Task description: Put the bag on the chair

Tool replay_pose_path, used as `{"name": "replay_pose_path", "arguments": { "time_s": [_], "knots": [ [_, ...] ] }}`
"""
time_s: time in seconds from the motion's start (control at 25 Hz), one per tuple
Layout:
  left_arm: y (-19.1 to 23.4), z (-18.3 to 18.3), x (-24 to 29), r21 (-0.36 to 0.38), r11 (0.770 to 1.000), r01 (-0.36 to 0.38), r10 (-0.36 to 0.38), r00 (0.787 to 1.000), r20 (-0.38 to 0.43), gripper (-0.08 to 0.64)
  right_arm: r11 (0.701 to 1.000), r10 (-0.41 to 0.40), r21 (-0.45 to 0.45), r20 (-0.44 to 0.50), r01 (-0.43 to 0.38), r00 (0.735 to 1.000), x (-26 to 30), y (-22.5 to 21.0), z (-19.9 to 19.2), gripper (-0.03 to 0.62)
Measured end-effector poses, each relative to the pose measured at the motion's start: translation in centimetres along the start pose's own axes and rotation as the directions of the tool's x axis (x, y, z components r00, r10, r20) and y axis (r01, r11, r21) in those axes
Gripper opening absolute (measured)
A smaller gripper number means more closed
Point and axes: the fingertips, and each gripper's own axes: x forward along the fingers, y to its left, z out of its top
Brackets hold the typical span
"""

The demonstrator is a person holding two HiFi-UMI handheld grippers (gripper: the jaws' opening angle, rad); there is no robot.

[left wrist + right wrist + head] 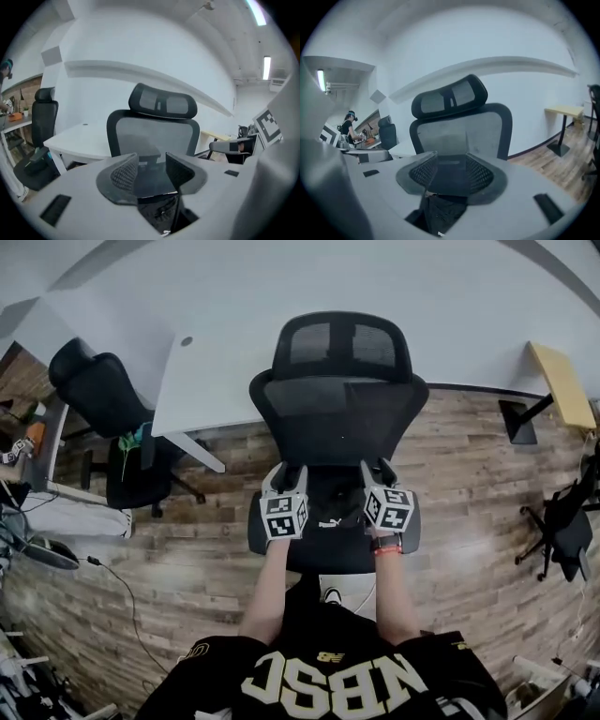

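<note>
A black mesh office chair (339,418) stands right in front of me. A black bag (330,507) with a small white logo lies on its seat between my two grippers. My left gripper (284,474) is at the bag's left side and my right gripper (378,470) at its right side. In the left gripper view the jaws (151,164) stand apart, facing the chair back (154,136), with bag fabric (161,211) low between them. The right gripper view shows the same: jaws (451,168) apart, bag fabric (440,211) below, chair back (459,131) ahead. No pad visibly presses on the fabric.
A white desk (211,381) stands behind the chair. A second black chair (112,399) is at the left, a wood-topped table (562,381) and another dark chair (567,521) at the right. Cables lie on the wood floor (187,568). A person (348,124) stands far off.
</note>
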Motion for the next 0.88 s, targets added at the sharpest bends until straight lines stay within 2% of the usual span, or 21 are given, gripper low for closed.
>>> {"name": "replay_pose_path", "arguments": {
  "time_s": [0.2, 0.36, 0.44, 0.52, 0.6, 0.72, 0.88],
  "knots": [
    [-2.1, 6.1, -4.7, 0.01, 1.0, -0.002, 0.001, 0.991, 0.131, 0.153, 0.997, 0.01, -0.079, 0.127, 0.0, 0.992, -5.0, 2.3, 5.3, 0.162],
    [-4.1, 10.0, -8.4, 0.1, 0.995, -0.013, -0.011, 0.973, 0.231, 0.11, 0.993, 0.027, -0.115, 0.209, -0.003, 0.977, -9.2, 3.9, 8.5, 0.109],
    [-4.9, 11.4, -10.0, 0.138, 0.99, -0.019, -0.019, 0.964, 0.266, 0.092, 0.992, 0.039, -0.123, 0.254, -0.008, 0.966, -11.1, 4.5, 10.0, 0.05],
    [-5.6, 12.4, -11.3, 0.159, 0.987, -0.02, -0.024, 0.961, 0.276, 0.067, 0.991, 0.046, -0.136, 0.292, -0.007, 0.955, -12.9, 5.0, 11.2, 0.023],
    [-6.0, 12.9, -12.5, 0.15, 0.988, -0.018, -0.026, 0.958, 0.287, 0.025, 0.986, 0.05, -0.166, 0.311, 0.002, 0.949, -14.4, 5.5, 12.0, 0.009],
    [-6.6, 13.2, -14.4, 0.127, 0.992, -0.004, -0.037, 0.949, 0.313, 0.018, 0.978, 0.054, -0.208, 0.315, 0.014, 0.948, -16.2, 6.0, 12.2, 0.008],
    [-7.7, 12.4, -16.2, 0.125, 0.992, 0.003, -0.043, 0.946, 0.321, 0.018, 0.98, 0.063, -0.197, 0.314, 0.001, 0.947, -17.8, 6.1, 11.5, 0.008]
  ]
}}
